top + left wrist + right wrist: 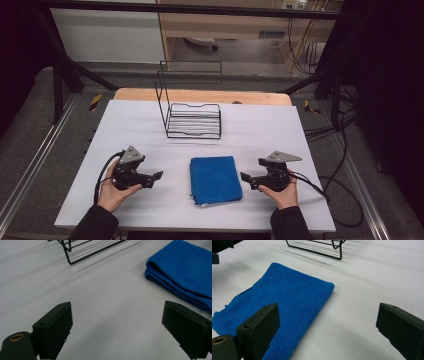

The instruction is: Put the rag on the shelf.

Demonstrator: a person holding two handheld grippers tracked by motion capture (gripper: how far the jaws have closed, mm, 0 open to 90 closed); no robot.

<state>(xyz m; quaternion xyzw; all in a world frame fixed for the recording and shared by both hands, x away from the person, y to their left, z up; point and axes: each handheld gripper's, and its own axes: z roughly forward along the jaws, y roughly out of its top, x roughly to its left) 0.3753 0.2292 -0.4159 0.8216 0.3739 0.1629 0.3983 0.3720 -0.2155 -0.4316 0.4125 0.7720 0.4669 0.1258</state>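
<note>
Between claws, one folded blue towel [215, 179] flat on white tabletop [125, 125], near front edge. Left claw [158, 175] and right claw [245, 177] both wide open, empty, bare tabletop flanking towel. One black wire rack [194, 120] behind, well apart.

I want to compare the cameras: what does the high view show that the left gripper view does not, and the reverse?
High view: both hands, the left gripper and right gripper flanking the folded blue terry towel, the whole black wire rack, and the white table cover.

Left gripper view: its open black jaws close up and the towel's folded edge in layers.

Both: towel, rack, white cover.
</note>
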